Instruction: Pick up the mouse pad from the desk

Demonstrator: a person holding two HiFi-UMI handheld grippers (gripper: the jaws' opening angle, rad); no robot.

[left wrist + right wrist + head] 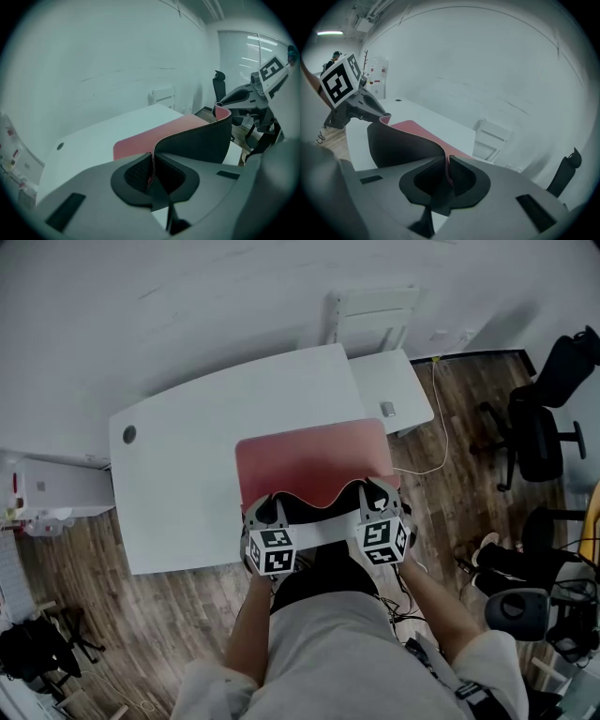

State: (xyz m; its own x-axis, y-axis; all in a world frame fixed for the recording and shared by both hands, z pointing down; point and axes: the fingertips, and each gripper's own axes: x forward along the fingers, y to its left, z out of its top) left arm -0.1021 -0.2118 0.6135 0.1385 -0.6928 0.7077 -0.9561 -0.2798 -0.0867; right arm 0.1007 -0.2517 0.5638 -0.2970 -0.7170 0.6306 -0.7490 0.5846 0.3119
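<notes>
Together, left tool [267, 513] and right tool [376, 496] pinch mouse pad [309, 460] over desk [187, 484], chair [536, 427] nearby.

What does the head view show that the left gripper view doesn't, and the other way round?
Only the head view: the person's forearms and a white cable. Only the left gripper view: the stitched edge of the mouse pad pinched between the jaws of the left hand-held gripper, and window blinds. Both: the red pad, near edge lifted, the white desk, and the right hand-held gripper.
</notes>
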